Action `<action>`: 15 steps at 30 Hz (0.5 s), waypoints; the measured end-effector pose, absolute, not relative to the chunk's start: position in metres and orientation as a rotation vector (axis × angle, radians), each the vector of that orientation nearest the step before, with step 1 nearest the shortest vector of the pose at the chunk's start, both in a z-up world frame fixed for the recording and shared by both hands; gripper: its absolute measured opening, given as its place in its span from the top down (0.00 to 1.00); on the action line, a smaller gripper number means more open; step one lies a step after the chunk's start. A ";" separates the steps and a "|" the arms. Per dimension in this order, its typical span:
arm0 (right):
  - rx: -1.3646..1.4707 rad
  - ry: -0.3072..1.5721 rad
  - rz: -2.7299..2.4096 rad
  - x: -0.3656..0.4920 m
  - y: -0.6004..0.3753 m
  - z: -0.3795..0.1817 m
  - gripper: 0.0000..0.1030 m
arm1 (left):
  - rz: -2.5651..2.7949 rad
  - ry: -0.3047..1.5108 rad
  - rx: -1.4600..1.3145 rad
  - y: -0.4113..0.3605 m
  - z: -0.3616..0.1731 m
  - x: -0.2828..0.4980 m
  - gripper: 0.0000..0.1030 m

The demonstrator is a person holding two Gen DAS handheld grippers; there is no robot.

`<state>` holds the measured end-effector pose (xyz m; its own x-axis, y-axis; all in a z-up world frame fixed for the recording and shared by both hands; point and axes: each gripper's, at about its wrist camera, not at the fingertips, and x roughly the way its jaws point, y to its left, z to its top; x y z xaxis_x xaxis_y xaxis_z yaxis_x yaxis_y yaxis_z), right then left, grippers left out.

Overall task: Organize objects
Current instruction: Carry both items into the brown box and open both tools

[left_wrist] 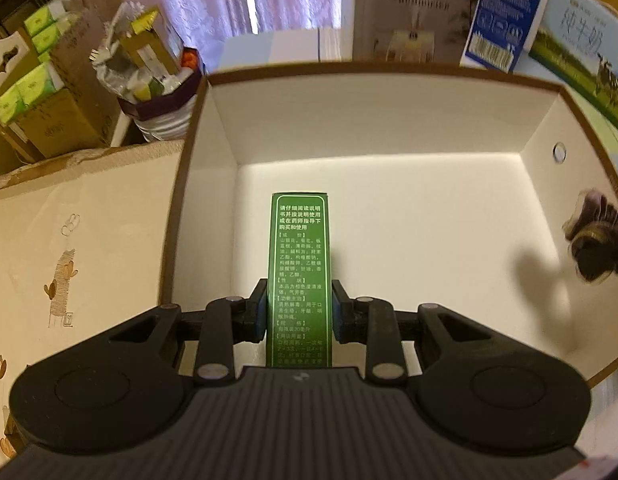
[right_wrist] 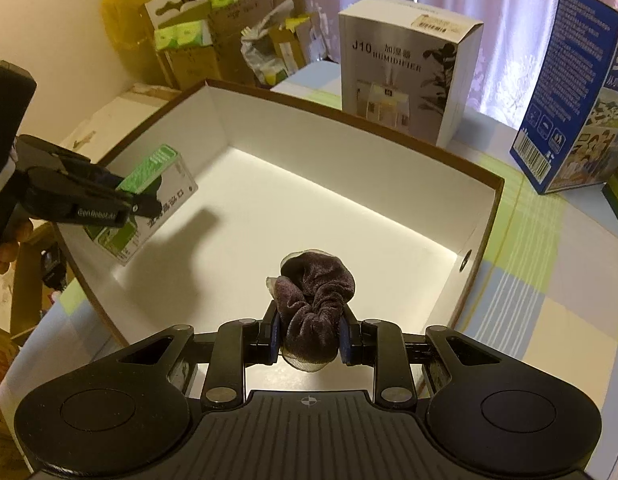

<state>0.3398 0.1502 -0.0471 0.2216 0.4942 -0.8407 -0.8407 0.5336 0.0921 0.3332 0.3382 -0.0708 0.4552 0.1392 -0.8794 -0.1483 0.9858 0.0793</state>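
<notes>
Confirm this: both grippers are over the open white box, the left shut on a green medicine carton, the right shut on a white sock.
One detail is wrong. The right gripper is shut on a dark purple-brown velvet scrunchie, as the right wrist view shows. The rest stands: the left gripper is shut on the green medicine carton, both over the open white box.

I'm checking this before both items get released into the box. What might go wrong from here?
The green carton is held in the left gripper above the box floor, so it may bounce or land askew. The right gripper holds the soft scrunchie, which may cling to the fingers.
</notes>
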 end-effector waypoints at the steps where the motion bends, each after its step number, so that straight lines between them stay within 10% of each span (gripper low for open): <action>1: -0.433 0.965 0.958 0.340 0.151 -0.048 0.76 | 0.168 1.087 0.000 0.338 -0.074 0.333 0.76; 15: -0.496 0.925 0.923 0.335 0.155 -0.046 0.72 | 0.137 1.046 0.053 0.335 -0.067 0.324 0.42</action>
